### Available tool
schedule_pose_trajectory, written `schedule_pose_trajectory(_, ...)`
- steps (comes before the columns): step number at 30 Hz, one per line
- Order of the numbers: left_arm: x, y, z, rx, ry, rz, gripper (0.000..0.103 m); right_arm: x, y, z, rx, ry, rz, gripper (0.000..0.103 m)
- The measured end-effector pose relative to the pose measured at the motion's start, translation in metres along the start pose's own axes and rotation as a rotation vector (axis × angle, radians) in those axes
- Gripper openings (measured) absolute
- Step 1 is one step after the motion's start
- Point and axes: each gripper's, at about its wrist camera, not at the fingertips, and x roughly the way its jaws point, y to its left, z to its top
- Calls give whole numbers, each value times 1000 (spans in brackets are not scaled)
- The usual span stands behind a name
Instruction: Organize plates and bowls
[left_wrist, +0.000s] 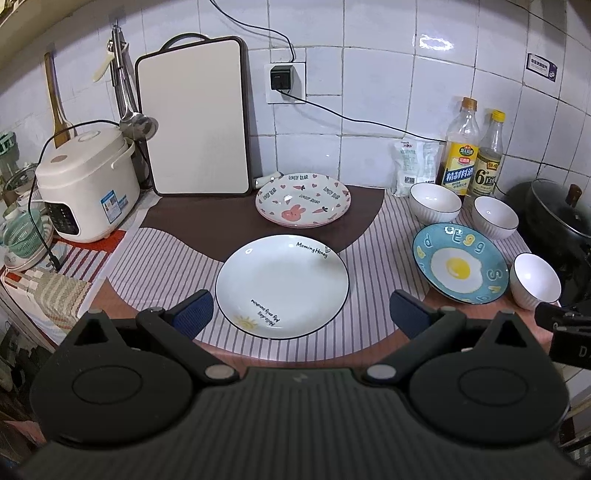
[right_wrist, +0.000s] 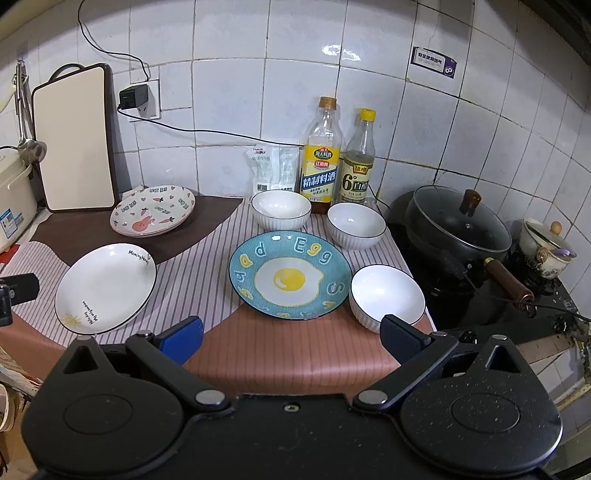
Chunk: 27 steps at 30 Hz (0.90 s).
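Observation:
A white "Morning Honey" plate (left_wrist: 281, 286) (right_wrist: 105, 288) lies on the striped mat, just ahead of my open, empty left gripper (left_wrist: 301, 314). A pink rabbit plate (left_wrist: 303, 199) (right_wrist: 153, 210) lies behind it on the brown mat. A blue egg plate (left_wrist: 460, 267) (right_wrist: 290, 275) lies ahead of my open, empty right gripper (right_wrist: 291, 338). Three white ribbed bowls stand around it: back left (left_wrist: 435, 203) (right_wrist: 280, 208), back right (left_wrist: 495, 218) (right_wrist: 356, 225) and front right (left_wrist: 535, 280) (right_wrist: 386, 297).
Two sauce bottles (right_wrist: 321, 155) and a packet (right_wrist: 271, 168) stand by the tiled wall. A cutting board (left_wrist: 195, 118) leans at the back left beside a rice cooker (left_wrist: 86, 181). A lidded black pan (right_wrist: 461, 229) sits on the stove at right. The counter's front edge is close.

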Motion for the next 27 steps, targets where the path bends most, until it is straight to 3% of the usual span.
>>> schedule_pose_trajectory(19,11,12,-2,-45,36,0,103,4,0,-4,-14,5,-11,103)
schedule_pose_trajectory(27,13,29,4,-43,13,-39,103,-6,6,-7,-35,-66,93,103)
